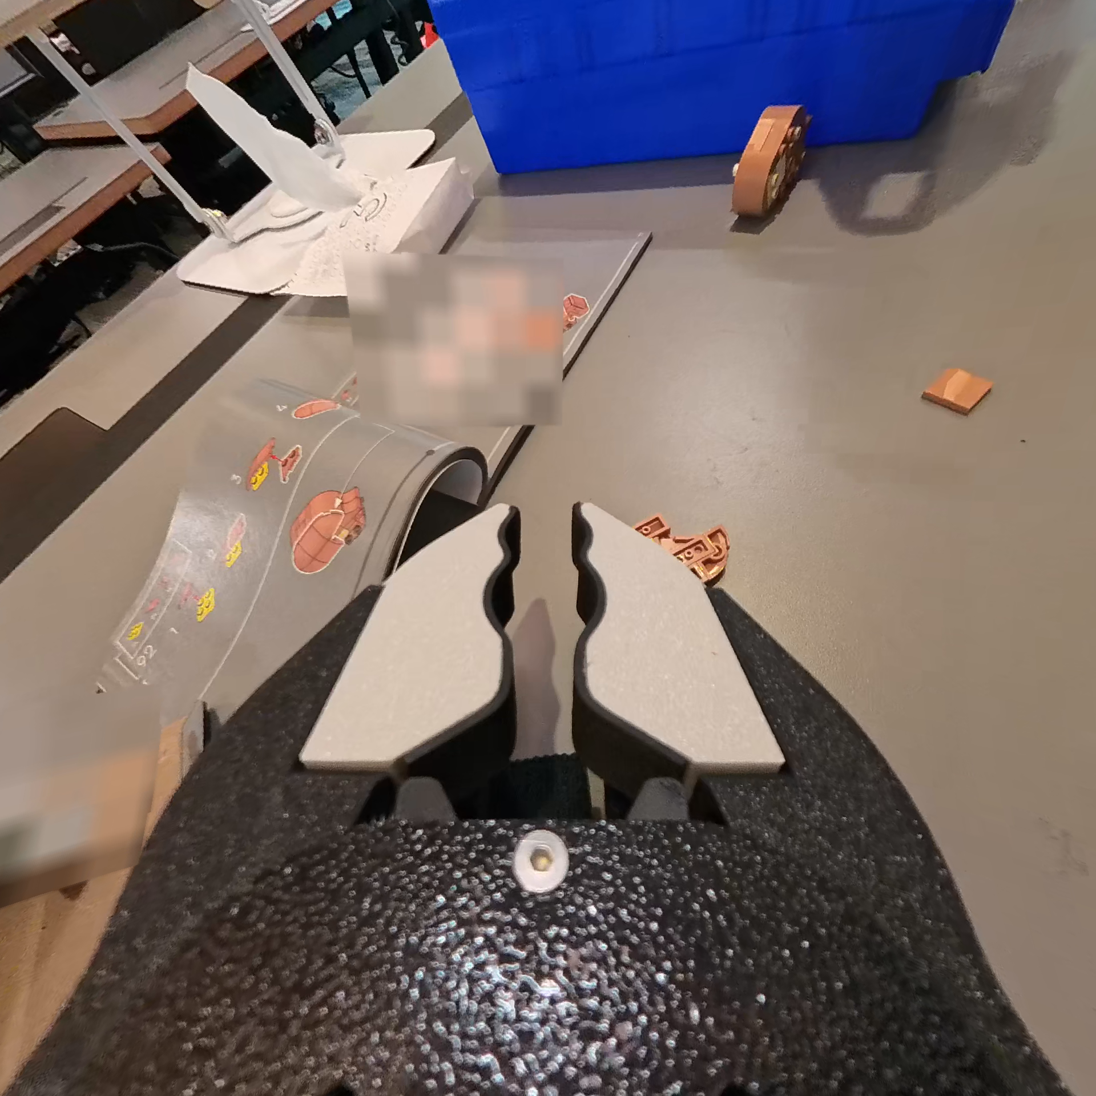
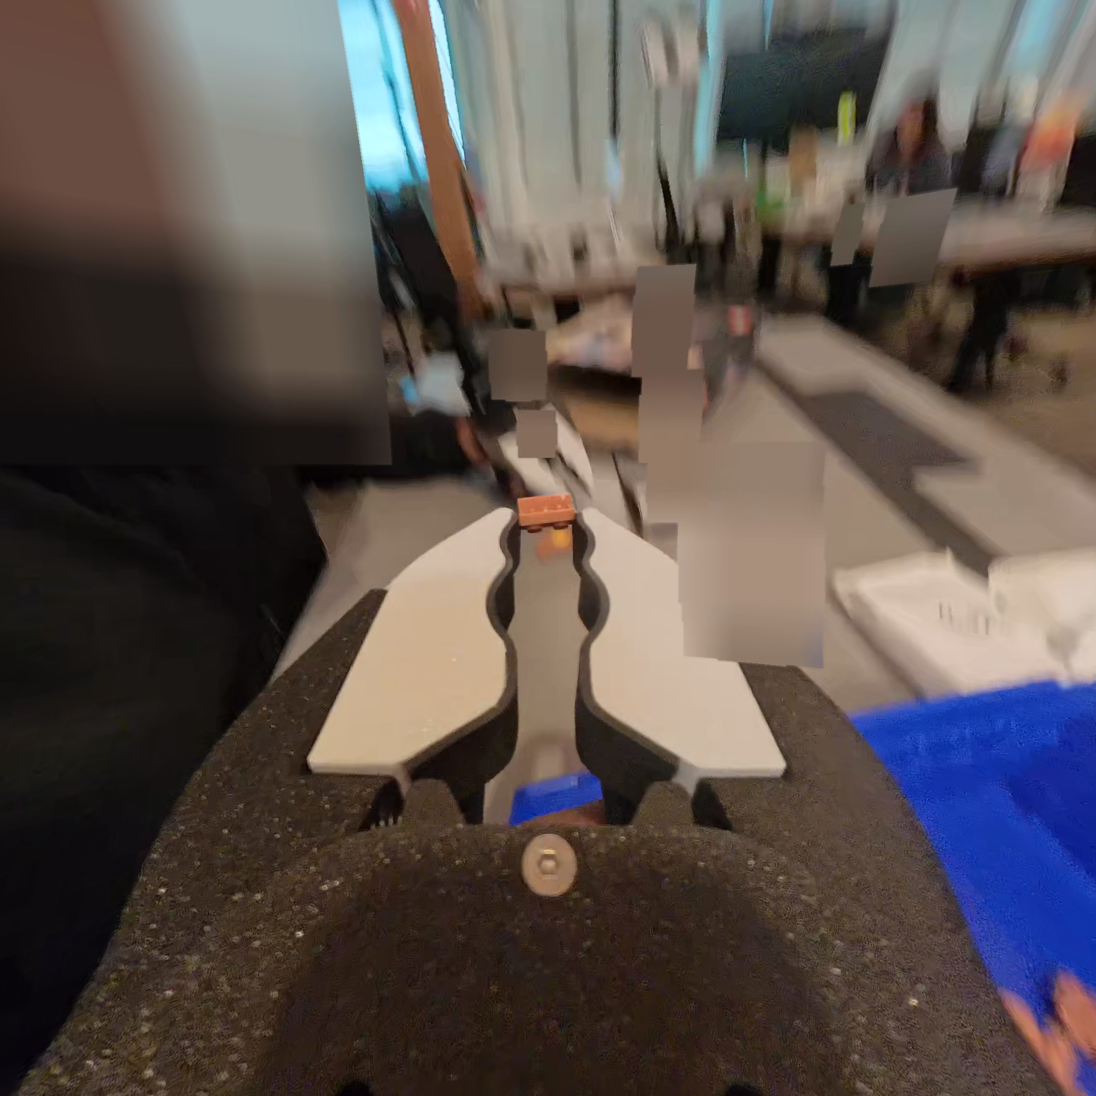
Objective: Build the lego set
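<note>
We hold a small brown brick (image 2: 544, 512) pinched at the tips of our right gripper (image 2: 544, 522), lifted above the blue bin (image 2: 978, 789). Our left gripper (image 1: 545, 522) hovers with its jaws slightly apart and nothing between them, over the grey table (image 1: 830, 534), far nearer than the bin (image 1: 711, 77), just beside a brown brick cluster (image 1: 688, 548) and a curled booklet (image 1: 284, 534).

Blue bin (image 1: 682, 89), grey table (image 1: 830, 534) (matte) — orange-brown brick (image 2: 545, 511)

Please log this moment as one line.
left tongs: empty, beside brown brick cluster | right tongs: gripping small brown brick
</note>
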Demonstrator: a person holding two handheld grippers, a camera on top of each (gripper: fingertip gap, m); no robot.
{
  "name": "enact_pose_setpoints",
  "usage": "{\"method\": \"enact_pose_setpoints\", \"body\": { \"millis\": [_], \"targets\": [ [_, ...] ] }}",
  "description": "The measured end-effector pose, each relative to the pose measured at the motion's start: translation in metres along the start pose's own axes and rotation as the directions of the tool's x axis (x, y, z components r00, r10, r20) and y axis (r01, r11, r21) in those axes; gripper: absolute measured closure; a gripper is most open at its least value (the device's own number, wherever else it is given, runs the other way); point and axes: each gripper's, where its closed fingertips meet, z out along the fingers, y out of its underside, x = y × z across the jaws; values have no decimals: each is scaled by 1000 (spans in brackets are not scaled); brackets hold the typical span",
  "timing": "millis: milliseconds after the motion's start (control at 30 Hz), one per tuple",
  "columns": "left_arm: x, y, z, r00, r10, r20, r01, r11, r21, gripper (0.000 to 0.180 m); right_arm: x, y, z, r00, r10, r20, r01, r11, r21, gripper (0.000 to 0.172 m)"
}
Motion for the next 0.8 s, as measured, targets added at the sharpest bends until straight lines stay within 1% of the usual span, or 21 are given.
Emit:
{"method": "enact_pose_setpoints", "body": {
  "millis": [33, 67, 100, 133, 167, 200, 300, 400, 467, 633, 800],
  "targets": [
    [0, 0, 0, 1000, 2, -1, -2, 1000, -2, 165, 4, 25, 17, 998, -3, -62, -8, 983, -183, 155],
    [1, 1, 1, 1000, 5, -1, -5, 1000, -6, 164, 4, 55, 32, 994, -40, -104, -3, 926, -378, 155],
    [1, 1, 1, 1000, 8, -2, -8, 1000, -12, 164, -3, 83, 45, 991, -85, -103, 15, 841, -542, 155],
    [2, 2, 2, 1000, 12, -3, -12, 1000, -16, 164, -13, 106, 56, 991, -107, -78, 31, 758, -651, 155],
    [2, 2, 2, 1000, 16, -3, -16, 1000, -20, 164, -23, 123, 68, 993, -102, -57, 30, 693, -720, 155],
    [2, 2, 2, 1000, 20, -3, -20, 1000, -21, 164, -32, 136, 78, 995, -92, -40, 29, 646, -763, 155],
    [3, 3, 2, 1000, 24, -1, -24, 999, -22, 164, -38, 167, 92, 991, -135, -16, 58, 526, -848, 155],
    [2, 3, 1, 1000, 19, 1, -19, 1000, -19, 164, -45, 184, 100, 995, -101, -13, 39, 493, -869, 155],
    [2, 3, 1, 1000, 16, -1, -16, 1000, -18, 165, -43, 192, 98, 992, -127, -25, 37, 463, -885, 155],
    [3, 4, 2, 1000, 28, -5, -28, 999, -28, 164, -45, 201, 96, 989, -141, -37, 30, 446, -894, 155],
    [4, 4, 2, 999, 32, -3, -32, 999, -33, 165, -45, 201, 96, 988, -148, -44, 29, 455, -890, 155]
  ]
}}
